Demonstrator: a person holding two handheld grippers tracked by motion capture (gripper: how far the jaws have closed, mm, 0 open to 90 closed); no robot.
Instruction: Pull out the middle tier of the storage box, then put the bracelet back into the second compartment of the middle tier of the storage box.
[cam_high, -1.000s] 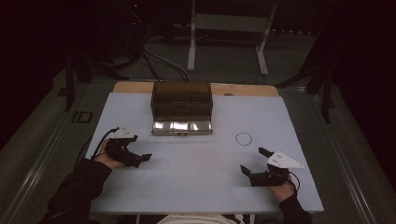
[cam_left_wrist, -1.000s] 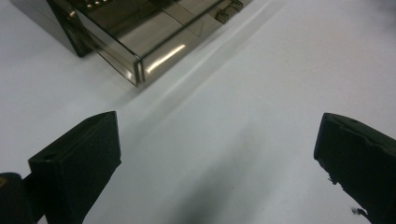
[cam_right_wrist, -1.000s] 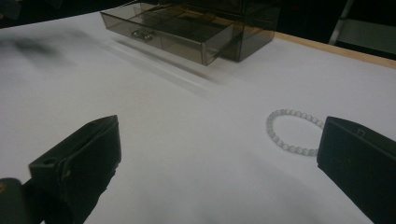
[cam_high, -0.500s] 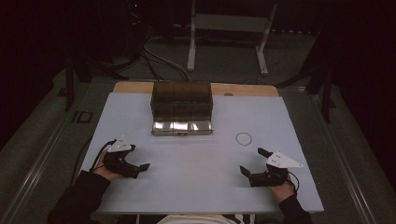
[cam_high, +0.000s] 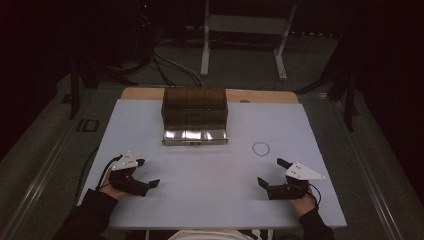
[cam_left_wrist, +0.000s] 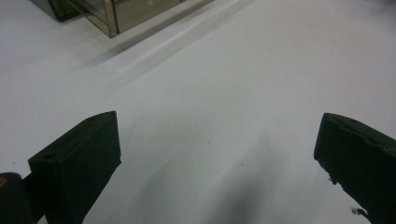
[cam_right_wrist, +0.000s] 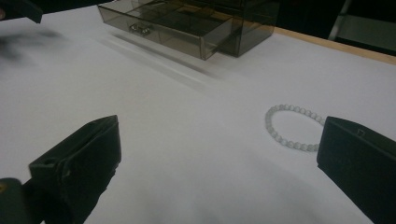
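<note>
A: Start with the big things. The bench (cam_high: 215, 200) is covered in white, and at its far middle stands the smoked-plastic drawer box (cam_high: 195, 107) with its bottom drawer (cam_high: 195, 135) pulled out toward the person.

B: And the change?

A: It's the left gripper (cam_high: 145, 175). A second ago it sat farther up the bench, closer to the box; now it has drawn back toward the near left edge. Its jaws stand wide apart with nothing between them; its own view has bare white surface between them and a corner of the box at the top.

B: The right gripper (cam_high: 270, 172)?

A: It has hardly stirred in that second. It rests at the near right, jaws also spread wide and empty.

B: Then what is the work?

A: I'd judge it's the bead bracelet (cam_high: 260, 148). It lies flat on the bench, to the right of the open drawer and well apart from it, just beyond the right gripper. In the right gripper view the bracelet (cam_right_wrist: 292, 133) sits ahead, close by the right-hand jaw.

B: So the left pulling away means...

A: Likely that the drawer is open and ready, and the pick falls to the right gripper. Nothing is grasped yet.
</note>
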